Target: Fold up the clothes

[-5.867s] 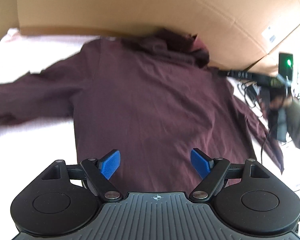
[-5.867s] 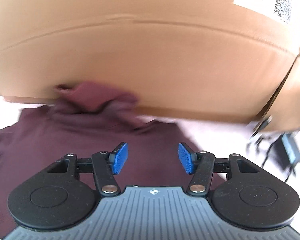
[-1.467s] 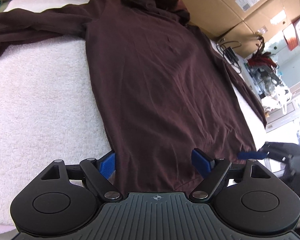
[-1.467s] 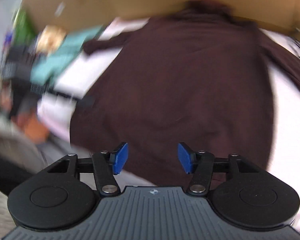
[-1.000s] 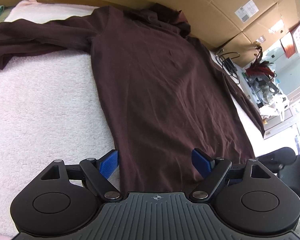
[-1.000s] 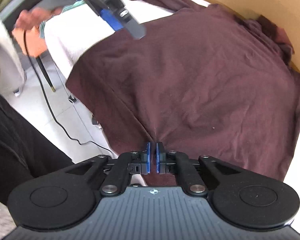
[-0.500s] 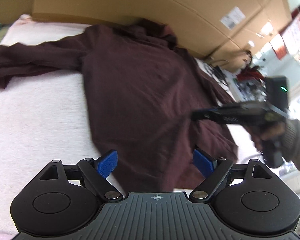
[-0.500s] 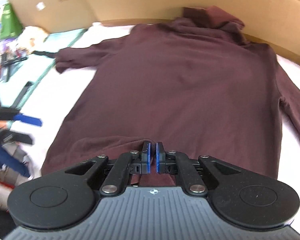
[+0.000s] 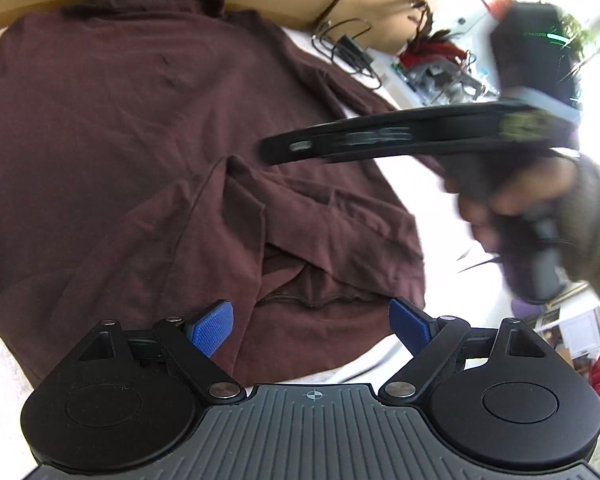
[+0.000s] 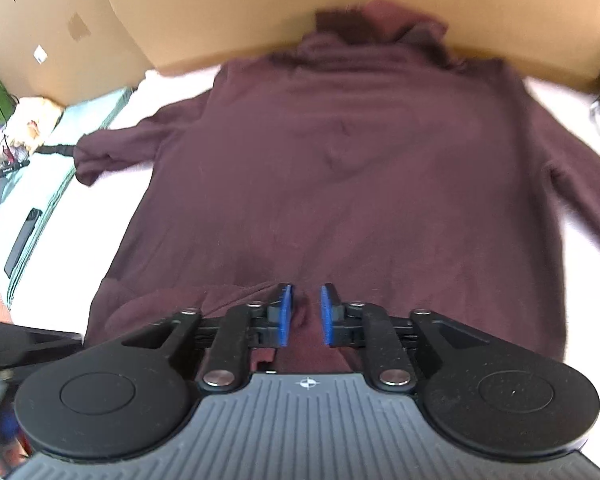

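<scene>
**A:** How do the tools stand?

**B:** My right tool (image 10: 304,316) has just been parting its jaws. The pads (image 10: 285,314) show a gap now, with a bunched bit of the maroon shirt (image 10: 340,168) lying between them, no longer pinched as far as I can see. My left tool (image 9: 310,326) is spread wide and grips nothing; the hem (image 9: 308,300) lies just ahead of it.

**A:** And beyond them?

**B:** The shirt lies flat on the white towel (image 10: 100,184) over the worktop, collar far from me against the cardboard box (image 10: 300,8). The lower right corner is flipped over the body in loose creases.

**A:** Risks?

**B:** I think the flipped flap may slump or set crooked, since nothing pins it. Cloth could also snag on the right pads as I pull away, dragging the fold open.
</scene>
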`<state>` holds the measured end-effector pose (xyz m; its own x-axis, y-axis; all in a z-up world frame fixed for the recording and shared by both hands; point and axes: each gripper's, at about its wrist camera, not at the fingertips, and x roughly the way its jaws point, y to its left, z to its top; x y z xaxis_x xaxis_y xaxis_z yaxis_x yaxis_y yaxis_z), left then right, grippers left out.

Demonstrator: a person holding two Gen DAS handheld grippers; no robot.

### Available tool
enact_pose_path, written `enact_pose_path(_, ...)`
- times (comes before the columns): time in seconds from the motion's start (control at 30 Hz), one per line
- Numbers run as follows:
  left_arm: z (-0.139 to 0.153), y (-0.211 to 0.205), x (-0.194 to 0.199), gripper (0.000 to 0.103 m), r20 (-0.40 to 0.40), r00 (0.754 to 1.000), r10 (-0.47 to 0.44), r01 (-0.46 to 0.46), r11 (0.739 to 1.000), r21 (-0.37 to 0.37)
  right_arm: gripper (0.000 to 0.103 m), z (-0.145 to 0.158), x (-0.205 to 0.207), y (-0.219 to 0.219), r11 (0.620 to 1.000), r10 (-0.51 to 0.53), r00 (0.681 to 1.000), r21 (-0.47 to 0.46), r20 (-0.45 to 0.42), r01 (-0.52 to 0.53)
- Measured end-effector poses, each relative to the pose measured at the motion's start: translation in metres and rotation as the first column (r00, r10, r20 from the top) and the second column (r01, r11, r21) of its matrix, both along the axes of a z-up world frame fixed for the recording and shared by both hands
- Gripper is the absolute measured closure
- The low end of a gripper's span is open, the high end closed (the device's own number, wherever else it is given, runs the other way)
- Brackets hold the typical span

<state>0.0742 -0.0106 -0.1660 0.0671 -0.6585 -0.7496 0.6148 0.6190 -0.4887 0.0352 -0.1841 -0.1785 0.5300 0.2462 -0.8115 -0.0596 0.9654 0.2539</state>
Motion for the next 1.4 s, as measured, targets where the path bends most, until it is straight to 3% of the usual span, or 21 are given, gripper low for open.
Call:
enact_pose_path(0.03,-0.001,0.001,0.002,0.011,0.008,1.0,0.002,-0.002,1.0,0.006,0.067,0.005,-0.008,-0.003,1.0,-0.008,1.0,-0.005,0.016,0.008)
enact_pose_path(0.17,0.001,0.018,0.022,0.011,0.036,0.995,0.091,-0.092,0.995,0.025,0.066,0.014,-0.039,-0.008,0.999,0.012,1.0,0.032,0.013,-0.012)
enact_pose_path(0.37,0.001,0.051,0.063,0.011,0.039,0.964,0.263,-0.265,0.962,0.06,0.067,-0.002,-0.059,0.006,0.993,0.089,0.994,0.087,-0.062,-0.084)
enact_pose_path(0.43,0.007,0.063,0.067,0.011,0.034,0.955,0.296,-0.297,0.954,0.038,0.068,-0.007,-0.06,0.016,0.986,0.12,0.99,0.121,-0.076,-0.11)
enact_pose_path(0.67,0.023,0.078,0.045,0.011,0.084,0.965,0.248,-0.252,0.967,0.037,0.067,-0.018,-0.052,0.047,0.958,0.19,0.976,0.235,-0.107,-0.161)
enact_pose_path(0.87,0.024,0.084,0.035,0.011,0.087,0.965,0.247,-0.251,0.967,0.04,0.067,-0.023,-0.043,0.072,0.947,0.248,0.962,0.238,-0.116,-0.215)
enact_pose_path(0.9,0.025,0.088,0.033,0.011,0.087,0.964,0.25,-0.254,0.967,0.038,0.072,-0.024,-0.041,0.076,0.948,0.254,0.96,0.226,-0.119,-0.223)
enact_pose_path(0.93,0.026,0.091,0.031,0.011,0.09,0.964,0.252,-0.256,0.966,0.037,0.089,-0.024,-0.039,0.079,0.946,0.263,0.957,0.226,-0.119,-0.232)
enact_pose_path(0.97,0.028,0.095,0.029,0.011,0.094,0.963,0.254,-0.259,0.965,0.036,0.101,-0.023,-0.037,0.081,0.94,0.278,0.953,0.236,-0.118,-0.245)
enact_pose_path(1.0,0.03,0.098,0.027,0.011,0.099,0.961,0.257,-0.261,0.965,0.033,0.103,-0.02,-0.036,0.084,0.933,0.294,0.95,0.247,-0.106,-0.262)
enact_pose_path(1.2,0.042,0.121,0.011,0.011,0.13,0.955,0.267,-0.274,0.961,0.042,0.103,0.003,-0.012,0.094,0.924,0.322,0.946,0.229,-0.029,-0.307)
enact_pose_path(1.27,0.042,0.128,0.003,0.01,0.128,0.953,0.274,-0.282,0.958,0.047,0.098,0.005,-0.01,0.085,0.929,0.307,0.951,0.233,-0.05,-0.287)
enact_pose_path(1.4,0.033,0.137,-0.005,0.01,0.091,0.953,0.29,-0.296,0.954,0.055,0.076,-0.001,-0.025,0.07,0.942,0.282,0.952,0.221,-0.12,-0.251)
